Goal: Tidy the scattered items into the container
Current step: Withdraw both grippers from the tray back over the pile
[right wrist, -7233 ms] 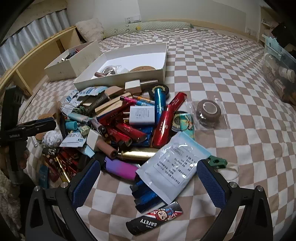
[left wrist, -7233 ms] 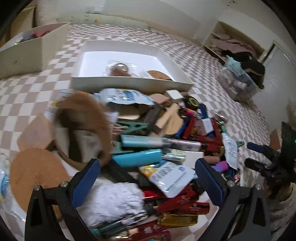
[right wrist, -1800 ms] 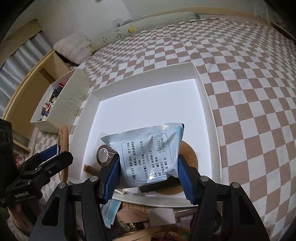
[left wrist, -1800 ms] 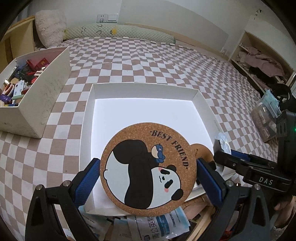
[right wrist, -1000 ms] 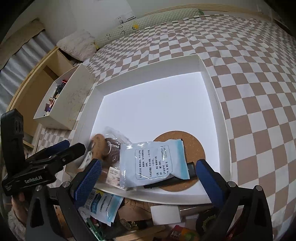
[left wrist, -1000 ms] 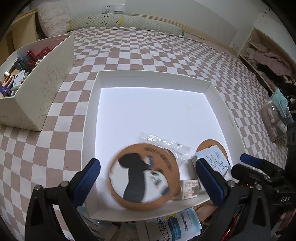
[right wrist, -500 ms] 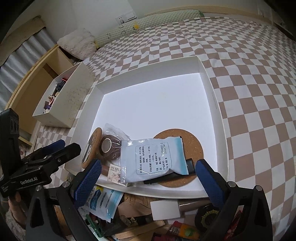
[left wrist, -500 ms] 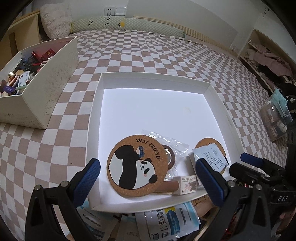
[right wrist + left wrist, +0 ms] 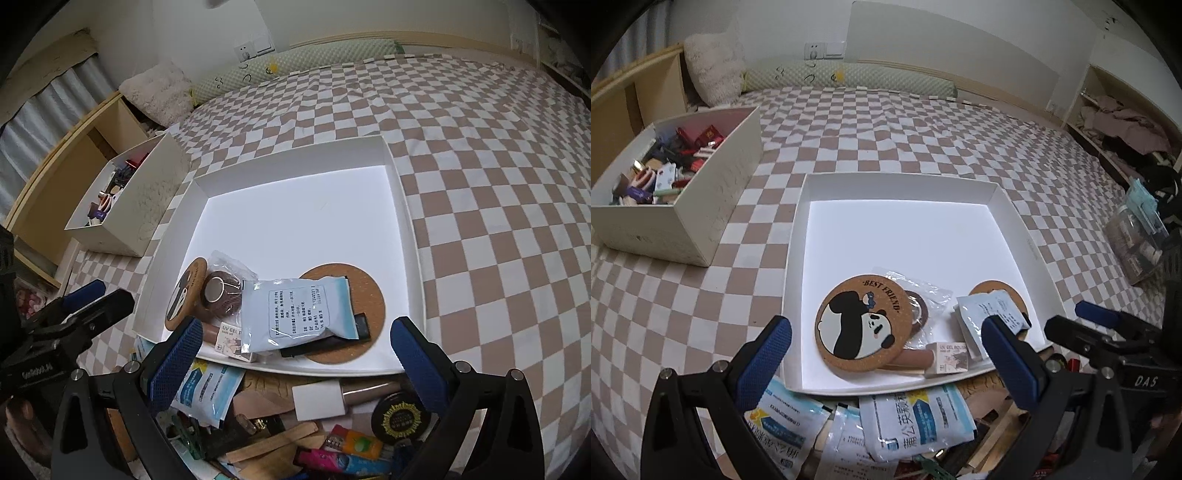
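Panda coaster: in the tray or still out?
In. The panda coaster lies flat on the white tray's floor, near its front wall, partly over a bagged tape roll. Neither gripper holds it.

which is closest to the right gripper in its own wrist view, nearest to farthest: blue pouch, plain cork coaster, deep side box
1. blue pouch, just ahead, at the tray's near edge.
2. plain cork coaster, under and behind the pouch, slightly right.
3. deep side box, far left, outside the tray.

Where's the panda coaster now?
Left wrist view: the panda coaster lies in the white tray's near-left corner, overlapping the bagged tape roll on its right.
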Available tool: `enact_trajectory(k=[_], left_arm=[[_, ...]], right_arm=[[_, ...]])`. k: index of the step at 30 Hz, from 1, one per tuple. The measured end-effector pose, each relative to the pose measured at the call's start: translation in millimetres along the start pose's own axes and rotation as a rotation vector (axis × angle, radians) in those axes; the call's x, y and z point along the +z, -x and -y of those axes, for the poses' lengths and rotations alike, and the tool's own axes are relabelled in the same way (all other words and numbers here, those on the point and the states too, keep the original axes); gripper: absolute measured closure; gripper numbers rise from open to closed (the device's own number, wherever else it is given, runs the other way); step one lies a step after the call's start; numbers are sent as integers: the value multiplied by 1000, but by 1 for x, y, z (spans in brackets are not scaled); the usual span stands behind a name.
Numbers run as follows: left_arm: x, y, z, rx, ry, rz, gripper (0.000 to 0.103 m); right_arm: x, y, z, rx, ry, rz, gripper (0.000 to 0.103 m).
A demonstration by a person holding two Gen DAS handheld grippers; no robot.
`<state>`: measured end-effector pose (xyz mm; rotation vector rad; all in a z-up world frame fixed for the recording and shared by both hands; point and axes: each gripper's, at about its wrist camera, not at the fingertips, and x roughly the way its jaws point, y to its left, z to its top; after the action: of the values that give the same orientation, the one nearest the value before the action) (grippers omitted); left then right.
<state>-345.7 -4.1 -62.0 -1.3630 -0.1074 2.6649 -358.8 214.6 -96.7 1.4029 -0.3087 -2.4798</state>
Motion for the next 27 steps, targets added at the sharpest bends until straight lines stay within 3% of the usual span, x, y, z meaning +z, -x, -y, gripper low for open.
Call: enact_trajectory(k=[18,27], left_arm=[[-36,71,27,-25,-17,96,0],[-59,113,33,7,-28,151,0]], right_arm=[[-35,70,-9,-49,54,116,2],[-58,114,-14,-73,86,175,2]])
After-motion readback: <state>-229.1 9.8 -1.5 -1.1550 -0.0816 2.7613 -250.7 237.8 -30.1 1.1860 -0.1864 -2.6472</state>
